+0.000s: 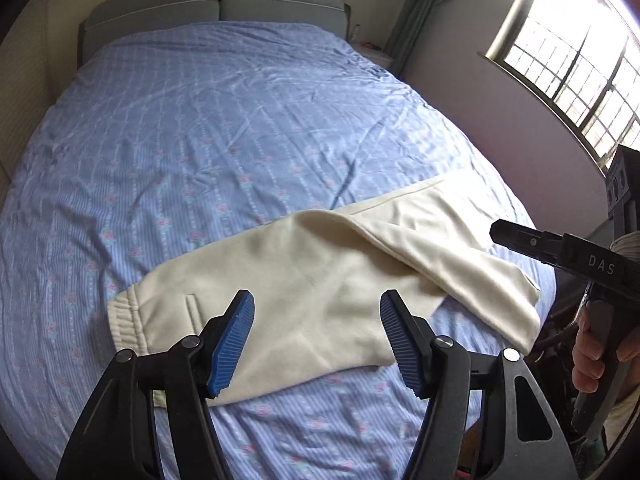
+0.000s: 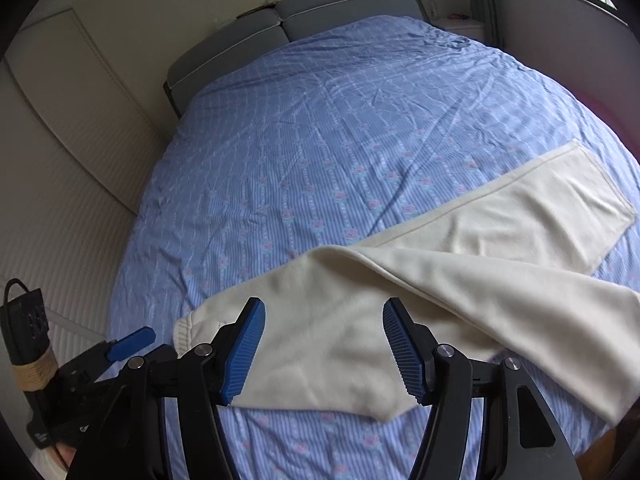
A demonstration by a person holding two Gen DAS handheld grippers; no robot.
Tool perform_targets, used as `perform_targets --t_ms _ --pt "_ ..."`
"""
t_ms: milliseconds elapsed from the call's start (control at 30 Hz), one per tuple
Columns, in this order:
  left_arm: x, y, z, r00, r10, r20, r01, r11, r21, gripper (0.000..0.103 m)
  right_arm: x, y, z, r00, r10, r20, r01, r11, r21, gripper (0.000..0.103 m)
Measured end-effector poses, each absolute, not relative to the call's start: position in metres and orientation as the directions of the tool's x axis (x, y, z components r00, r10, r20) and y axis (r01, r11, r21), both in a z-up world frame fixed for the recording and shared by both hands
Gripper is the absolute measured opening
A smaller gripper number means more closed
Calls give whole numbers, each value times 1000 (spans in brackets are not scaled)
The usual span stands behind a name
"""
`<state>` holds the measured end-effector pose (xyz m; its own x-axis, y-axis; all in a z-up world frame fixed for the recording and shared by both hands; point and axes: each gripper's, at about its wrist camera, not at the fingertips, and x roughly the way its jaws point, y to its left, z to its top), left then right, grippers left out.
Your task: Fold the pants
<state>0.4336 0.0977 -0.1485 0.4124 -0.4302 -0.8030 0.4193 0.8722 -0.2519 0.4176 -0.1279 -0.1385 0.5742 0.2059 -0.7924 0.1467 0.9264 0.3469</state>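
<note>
Cream pants [image 1: 320,280] lie across the near part of the bed, waistband [image 1: 128,320] to the left, legs to the right. One leg is folded over the other, and the lower leg's hem [image 2: 600,184] reaches the far right. My left gripper [image 1: 316,336] is open and empty above the seat of the pants. My right gripper [image 2: 324,344] is open and empty above the pants' middle. The right gripper also shows at the right edge of the left wrist view [image 1: 560,248]. The left gripper's blue pad shows low left in the right wrist view [image 2: 132,342].
The bed has a blue patterned sheet [image 1: 224,128] and a grey headboard [image 1: 216,4]. A window [image 1: 572,68] is on the right wall. White cupboard doors [image 2: 60,168] stand to the left of the bed. A nightstand [image 2: 460,24] is at the far right.
</note>
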Motion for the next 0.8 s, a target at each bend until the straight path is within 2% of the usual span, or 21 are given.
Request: perform_targets --t_ms 267,400,633,800 --pt "372 -8 -139 332 -494 -803 495 816 -298 66 310 -246 -125 578 81 -812 342 879 332 62" --pt "349 -68 -150 302 -480 -824 486 821 -300 67 267 -315 -137 558 41 -829 420 848 324 62" --pt "324 -163 -193 212 -402 -891 372 876 -306 67 220 -437 -188 499 87 -862 508 777 372 63" --pt "316 -214 -222 138 -363 -921 360 885 -295 67 195 -488 -237 396 147 -906 573 732 369 62"
